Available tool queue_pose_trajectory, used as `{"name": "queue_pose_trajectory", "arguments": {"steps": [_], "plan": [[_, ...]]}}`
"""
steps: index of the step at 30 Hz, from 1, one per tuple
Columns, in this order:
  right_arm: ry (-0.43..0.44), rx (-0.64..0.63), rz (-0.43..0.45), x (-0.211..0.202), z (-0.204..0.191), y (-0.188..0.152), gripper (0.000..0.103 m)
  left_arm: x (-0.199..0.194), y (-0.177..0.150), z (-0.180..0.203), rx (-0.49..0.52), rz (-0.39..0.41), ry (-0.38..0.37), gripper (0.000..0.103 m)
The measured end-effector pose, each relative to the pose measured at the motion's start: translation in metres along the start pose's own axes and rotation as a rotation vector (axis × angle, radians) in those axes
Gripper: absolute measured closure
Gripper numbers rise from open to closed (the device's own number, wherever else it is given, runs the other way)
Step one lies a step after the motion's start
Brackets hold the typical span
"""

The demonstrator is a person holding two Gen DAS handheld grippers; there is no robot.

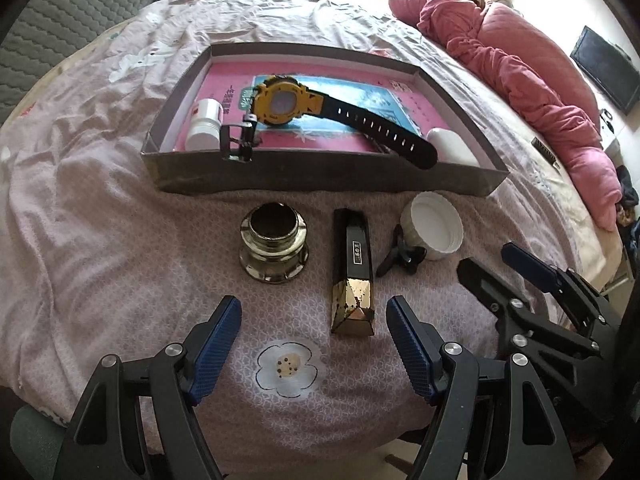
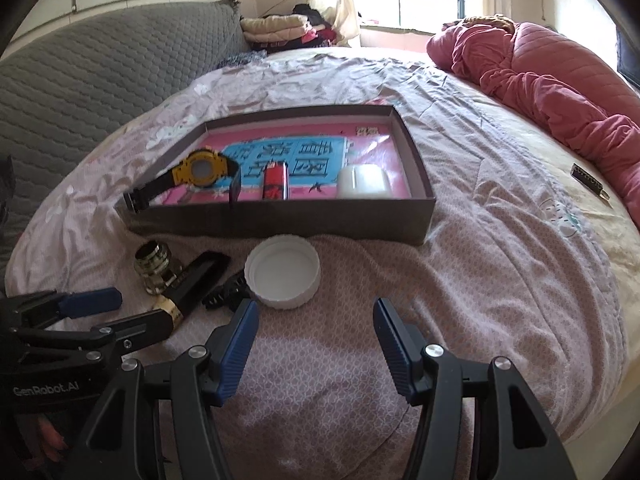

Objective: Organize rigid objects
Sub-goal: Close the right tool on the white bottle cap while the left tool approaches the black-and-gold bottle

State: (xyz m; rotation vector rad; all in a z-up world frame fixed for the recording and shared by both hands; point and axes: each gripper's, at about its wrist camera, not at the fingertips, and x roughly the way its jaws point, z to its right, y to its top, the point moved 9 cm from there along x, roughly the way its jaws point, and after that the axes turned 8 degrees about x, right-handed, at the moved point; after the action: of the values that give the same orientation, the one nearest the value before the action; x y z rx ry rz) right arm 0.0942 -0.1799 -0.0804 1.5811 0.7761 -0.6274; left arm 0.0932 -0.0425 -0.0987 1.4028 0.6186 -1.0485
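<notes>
A rumpled pink quilt [image 2: 560, 92] lies beside a grey sofa [image 2: 100, 68].

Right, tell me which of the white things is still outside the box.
The white ribbed cap, lying open side up on the bedspread in front of the box. The white jar and the white case already sit inside it.
</notes>
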Motion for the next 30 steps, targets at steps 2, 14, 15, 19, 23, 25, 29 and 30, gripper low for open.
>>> {"name": "queue_pose_trajectory", "arguments": {"steps": [2,14,15,19,23,25,29,30], "plan": [[0.000,-0.010,-0.010,0.004,-0.001,-0.002,0.044,0.002,-0.001,0.000,0.000,-0.003,0.001,0.027],[-0.003,-0.071,-0.025,0.031,-0.008,0.002,0.044,0.008,0.000,0.000,0.004,-0.010,0.002,0.027],[0.001,-0.074,-0.024,0.033,-0.009,0.004,0.044,0.008,0.001,-0.001,0.005,-0.011,0.002,0.027],[0.010,-0.081,-0.021,0.041,-0.013,0.008,0.044,0.009,0.003,-0.002,0.001,-0.011,-0.002,0.027],[0.027,-0.076,-0.017,0.047,-0.014,0.013,0.041,0.011,0.004,-0.002,-0.004,-0.012,-0.006,0.027],[0.025,-0.078,-0.013,0.051,-0.014,0.016,0.037,0.012,0.005,-0.002,-0.004,-0.014,-0.007,0.027],[0.029,-0.080,0.001,0.055,-0.016,0.020,0.036,0.013,0.006,-0.002,0.001,-0.016,-0.004,0.028],[0.032,-0.080,0.006,0.056,-0.016,0.021,0.036,0.013,0.006,-0.002,0.001,-0.017,-0.005,0.028]]}}
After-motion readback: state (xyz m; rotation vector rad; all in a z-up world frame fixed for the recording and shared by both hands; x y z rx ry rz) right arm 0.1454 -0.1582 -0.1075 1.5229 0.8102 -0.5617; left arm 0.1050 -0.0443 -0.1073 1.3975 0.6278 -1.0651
